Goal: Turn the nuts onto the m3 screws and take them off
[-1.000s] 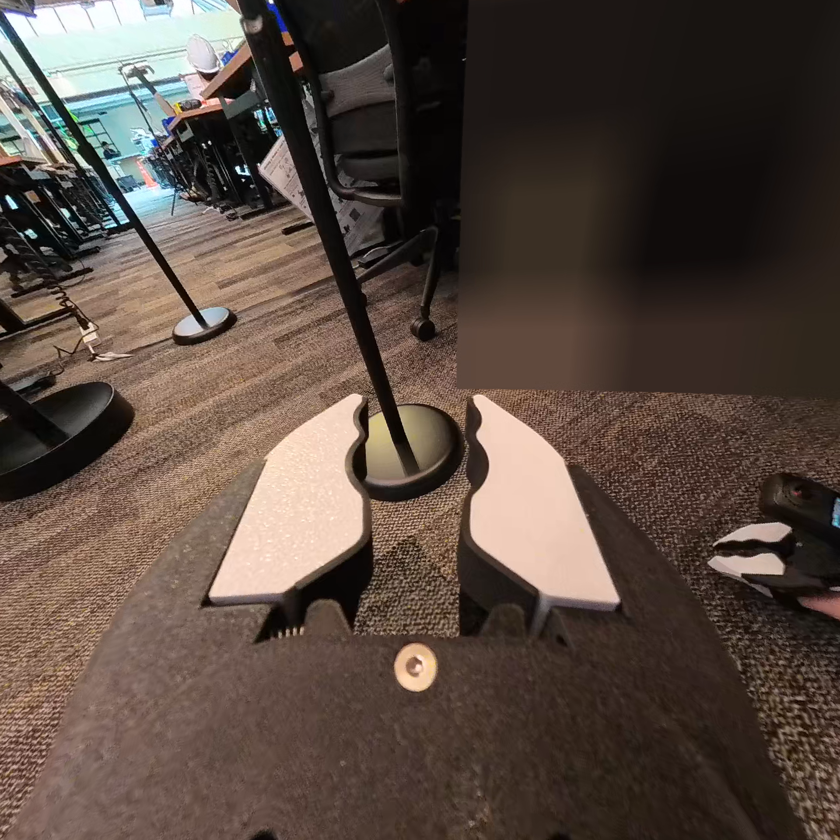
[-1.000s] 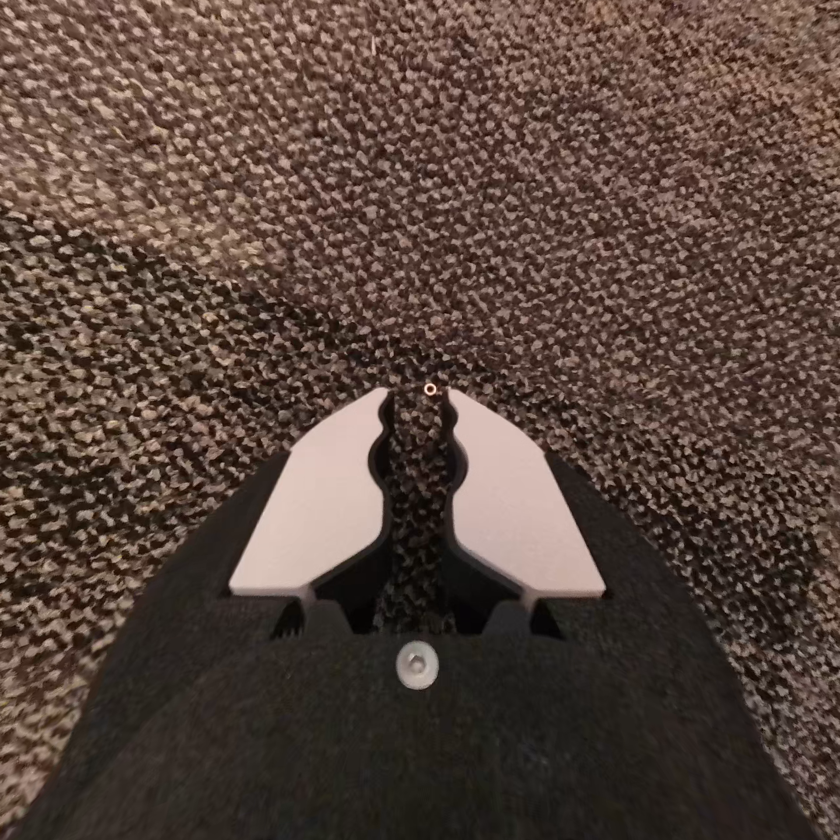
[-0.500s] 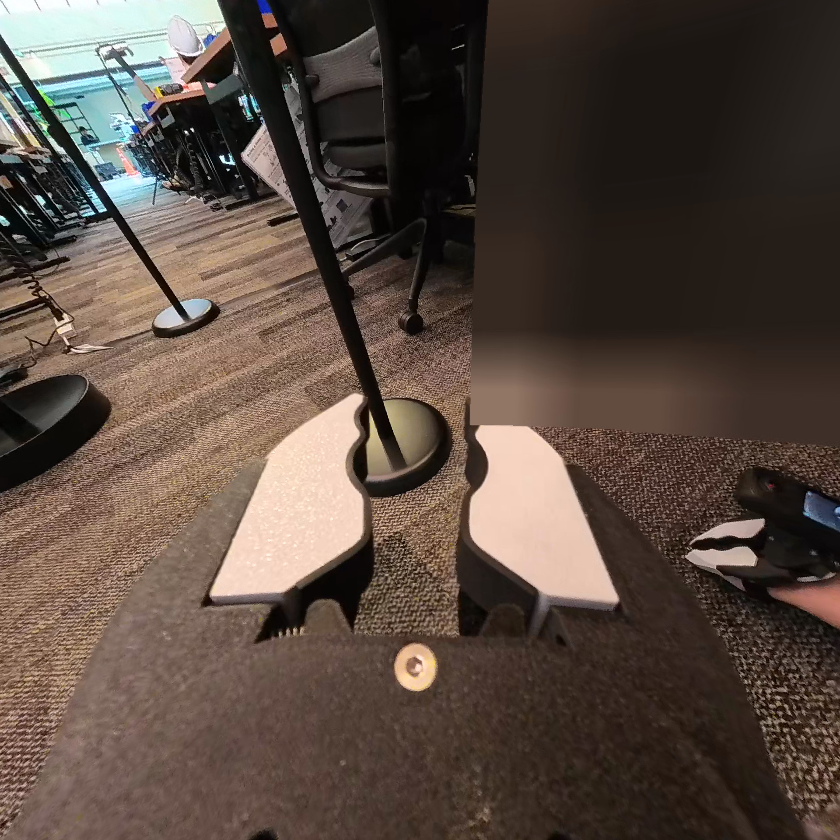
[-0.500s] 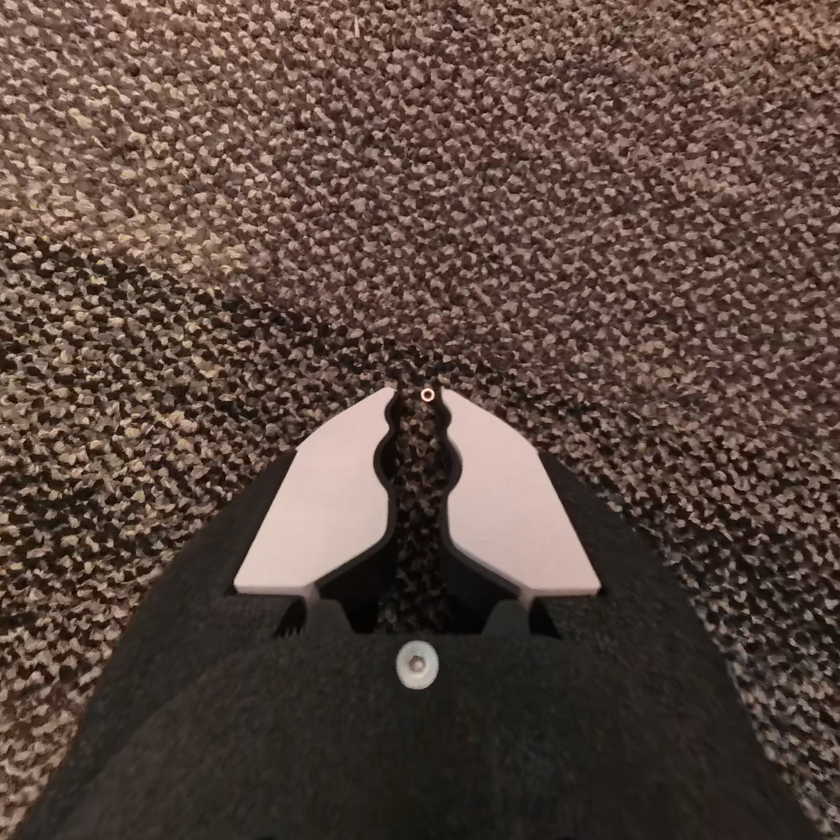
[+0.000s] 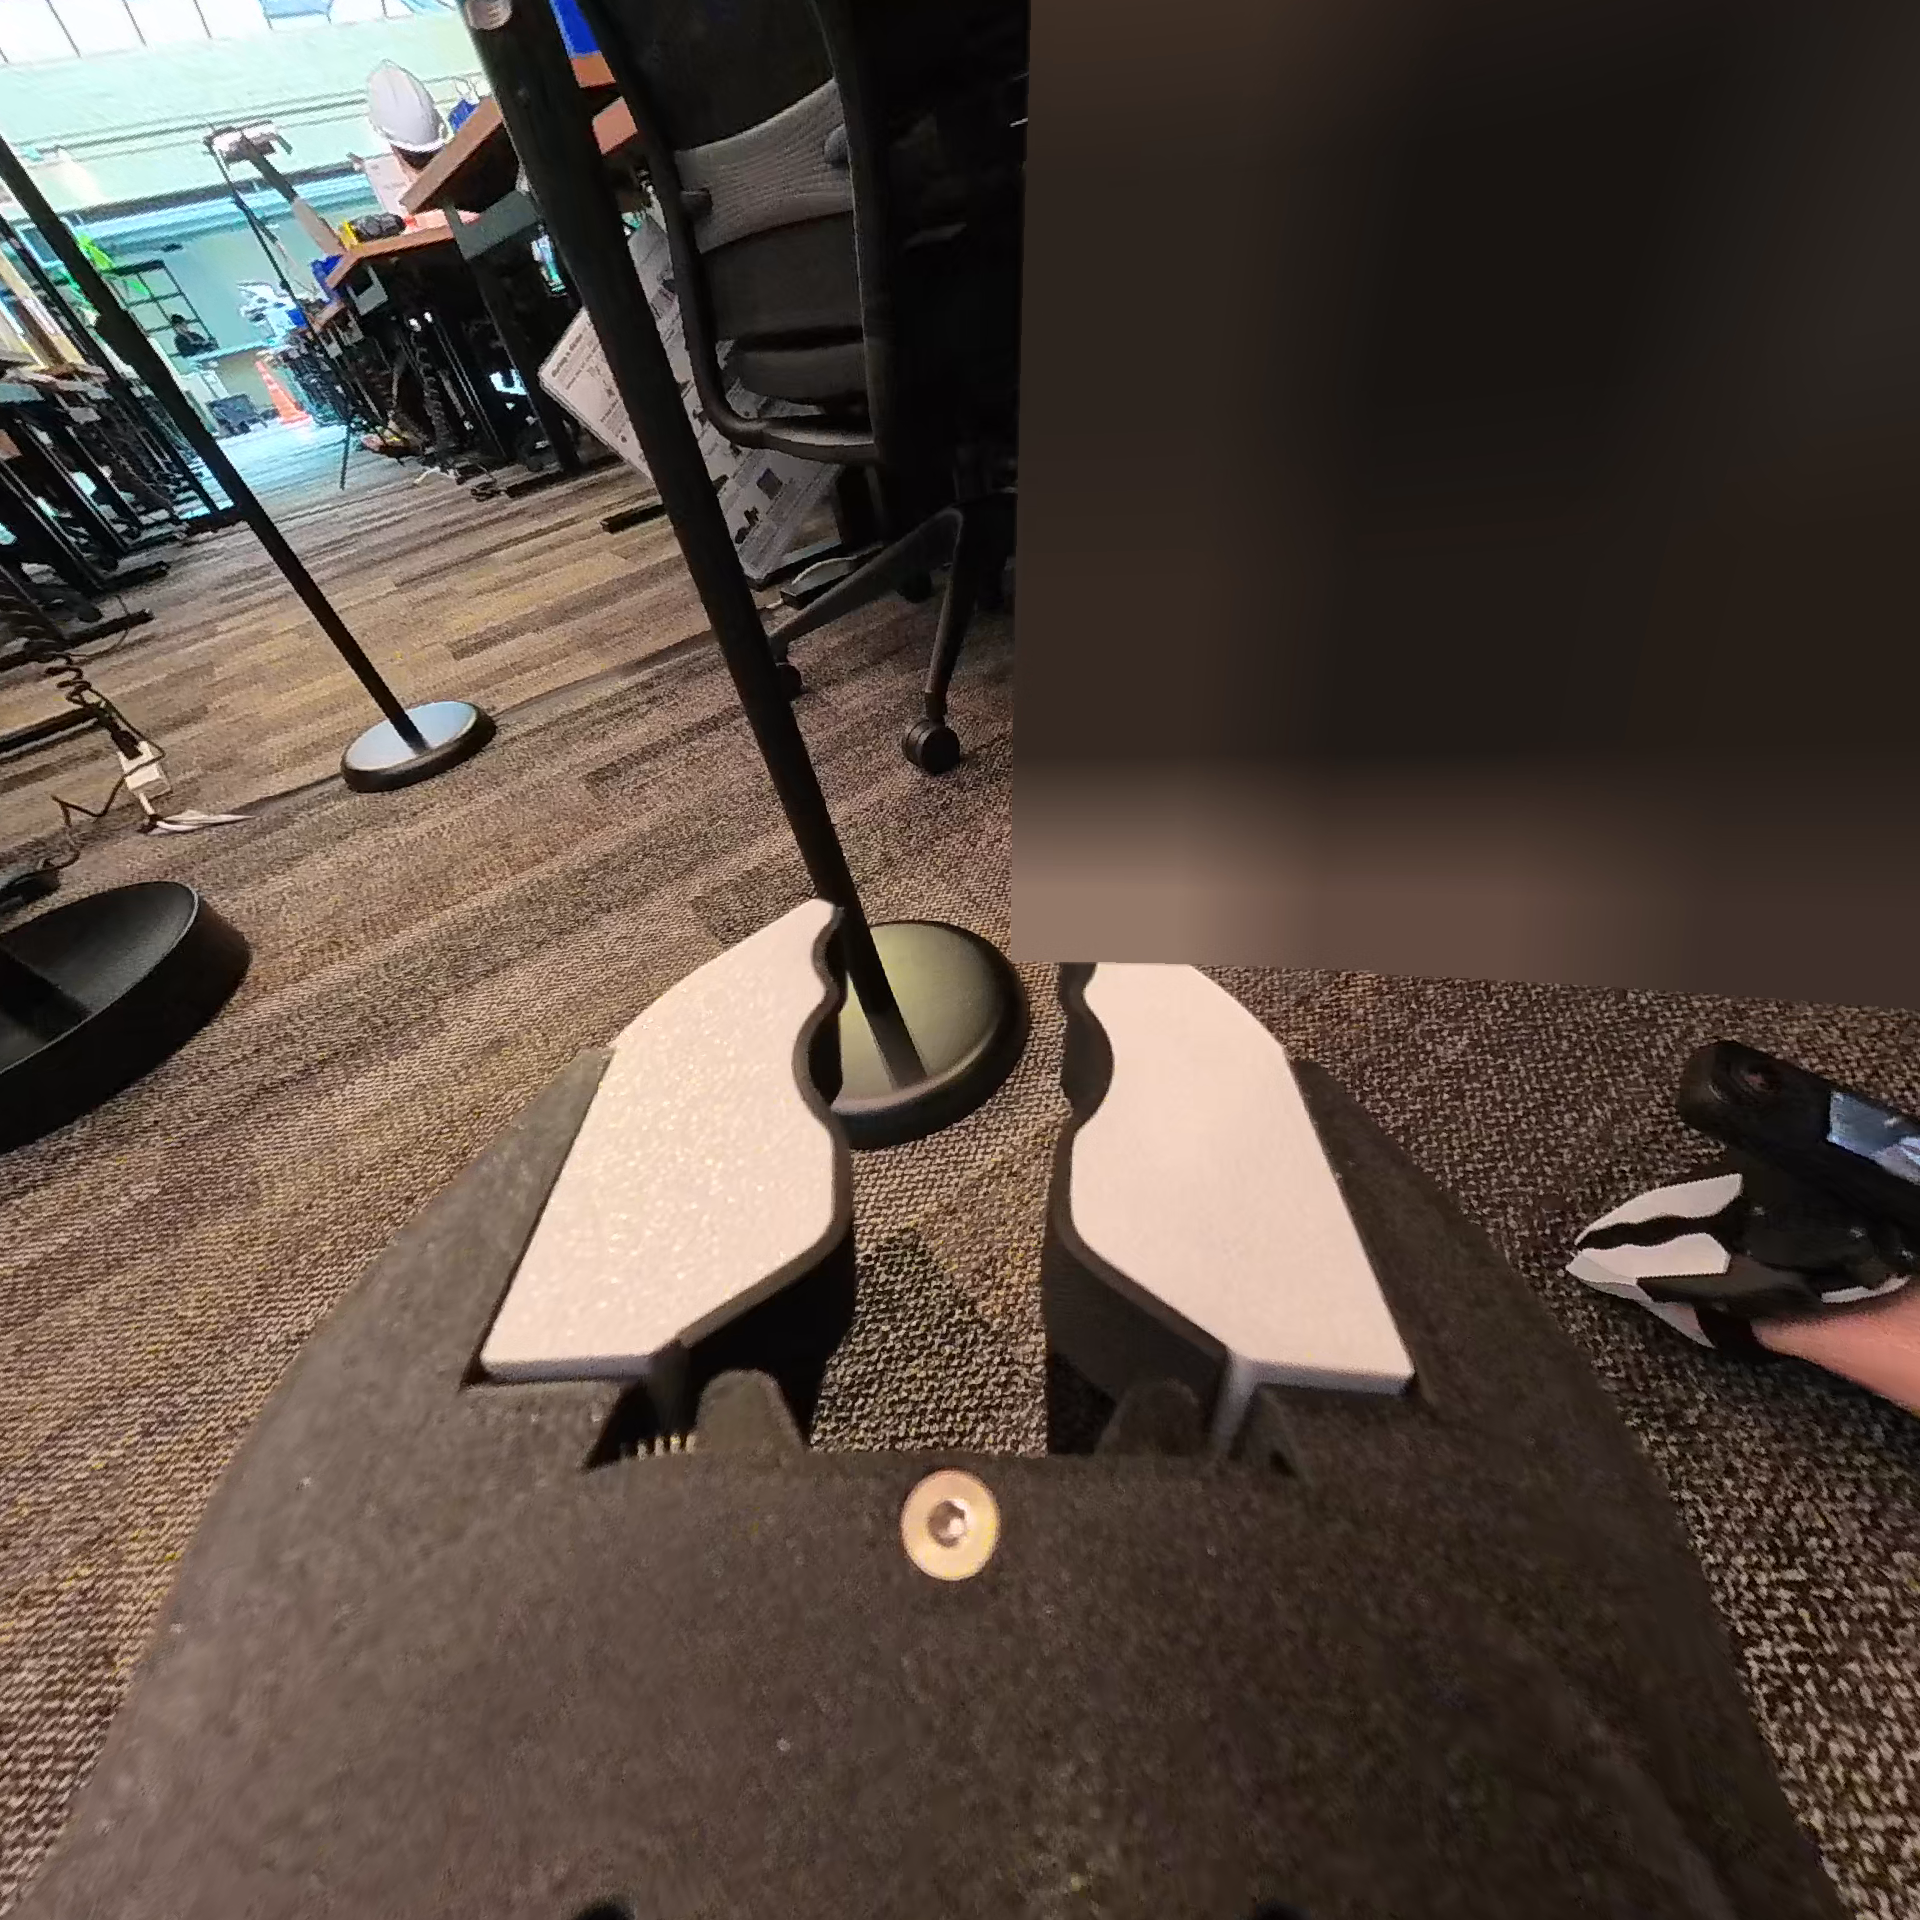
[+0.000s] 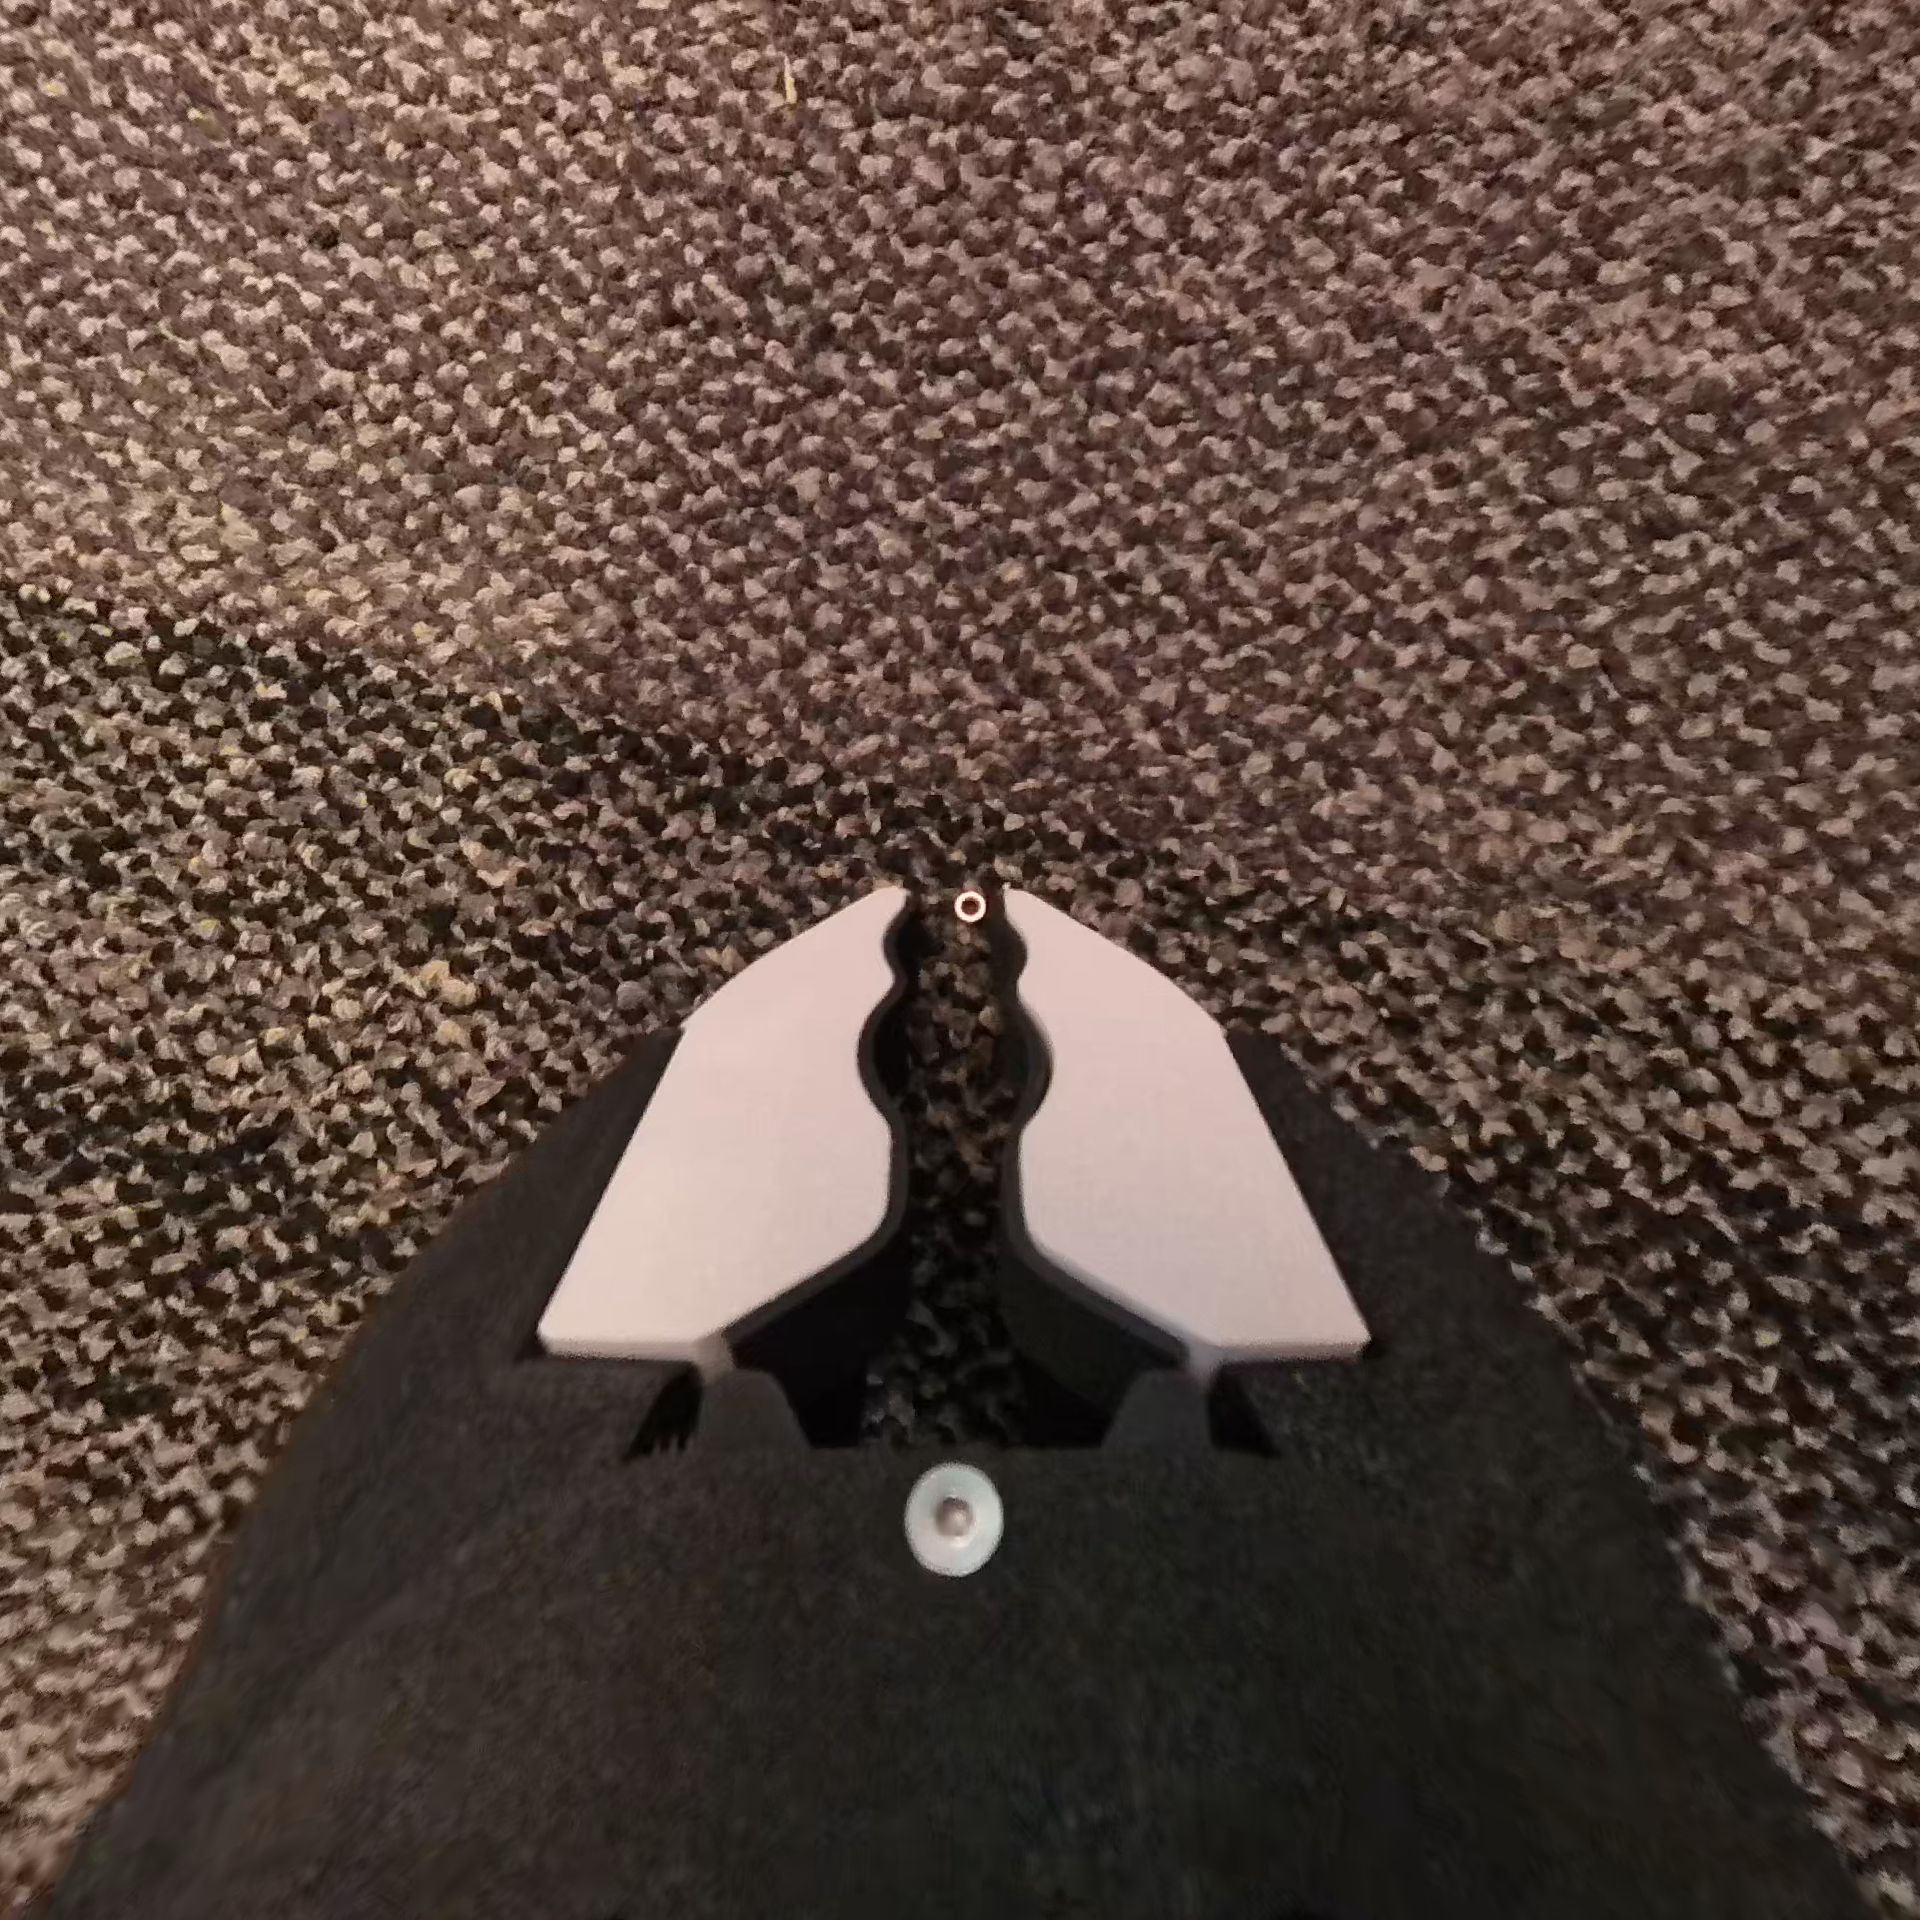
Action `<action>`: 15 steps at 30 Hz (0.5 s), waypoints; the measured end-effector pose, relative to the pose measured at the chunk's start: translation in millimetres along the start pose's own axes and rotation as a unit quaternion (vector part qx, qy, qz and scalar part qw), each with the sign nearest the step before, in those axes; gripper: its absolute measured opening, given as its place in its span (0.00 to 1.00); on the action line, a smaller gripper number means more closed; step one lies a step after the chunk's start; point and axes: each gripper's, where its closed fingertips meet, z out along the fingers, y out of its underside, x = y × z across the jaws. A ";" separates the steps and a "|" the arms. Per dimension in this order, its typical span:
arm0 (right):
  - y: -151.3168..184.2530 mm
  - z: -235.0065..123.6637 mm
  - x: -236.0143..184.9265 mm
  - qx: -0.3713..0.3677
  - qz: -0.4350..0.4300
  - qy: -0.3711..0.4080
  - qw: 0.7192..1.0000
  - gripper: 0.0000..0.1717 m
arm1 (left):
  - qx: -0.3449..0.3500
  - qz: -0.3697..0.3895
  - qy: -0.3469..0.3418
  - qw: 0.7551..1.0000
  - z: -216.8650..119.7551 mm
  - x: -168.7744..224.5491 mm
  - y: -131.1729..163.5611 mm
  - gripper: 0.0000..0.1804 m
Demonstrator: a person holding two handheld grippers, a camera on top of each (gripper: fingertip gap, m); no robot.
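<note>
Hovering low over speckled grey-brown carpet (image 6: 935, 416), the right tool (image 6: 954, 902) points steeply down with its two pale fingers (image 6: 769, 1143) drawn near each other but not meeting; a narrow strip of carpet shows between them. A tiny metal ring (image 6: 970, 906) lies on the carpet right at the fingertips, in the gap and closer to the right-hand tip. Neither pad presses on it, so the tool is released and grips nothing.

The left tool (image 5: 945, 935) is held nearly level just above the floor, its fingers (image 5: 686, 1174) spread wide and bare. Beyond them, seen through the gap, a black pole (image 5: 665, 416) rises at a slant from a round black base (image 5: 935, 1018) that rests on the carpet; the pole stands apart from both pads. Off to the right in that view, the right tool (image 5: 1600, 1262) shows small, tips at the floor, with a hand (image 5: 1860, 1351) behind it. Farther back stand a black office chair (image 5: 831, 260) on castors, a second pole with a round base (image 5: 416, 738), a larger black round base (image 5: 104, 987) at the left edge, and rows of worktops (image 5: 436, 239) receding down the room.
</note>
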 end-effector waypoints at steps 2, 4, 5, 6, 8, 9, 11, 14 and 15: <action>-0.1 -0.1 0.7 0.003 0.013 0.000 1.000 0.06 | -0.001 0.003 0.002 1.000 0.4 1.4 0.2 0.22; -0.1 -0.1 2.0 0.003 0.021 0.004 1.000 0.04 | 0.000 0.001 0.004 1.000 0.4 2.4 -0.3 0.21; 0.1 -0.1 3.0 0.001 0.024 0.010 1.000 0.03 | 0.000 0.000 0.005 1.000 0.4 2.8 -0.2 0.21; 0.0 0.1 3.2 -0.002 0.024 0.014 1.000 0.03 | 0.000 -0.001 0.005 1.000 0.3 3.3 -0.2 0.21; 0.2 0.1 3.1 -0.005 0.012 0.026 1.000 0.03 | -0.001 0.001 0.006 1.000 0.7 4.1 0.4 0.21; 0.3 0.1 3.0 -0.006 0.001 0.033 0.999 0.03 | -0.002 0.002 0.007 1.000 1.2 4.5 0.7 0.21; 0.2 -0.1 3.0 -0.010 -0.019 0.046 0.999 0.03 | -0.001 0.005 0.007 1.000 2.0 4.5 0.0 0.21; 0.0 -1.3 2.4 -0.013 -0.047 0.062 0.997 0.03 | 0.002 0.010 0.007 1.000 2.7 3.2 -2.6 0.21; -0.5 -2.4 1.1 -0.012 -0.056 0.064 0.996 0.03 | 0.003 0.010 0.007 1.000 2.8 2.5 -3.4 0.21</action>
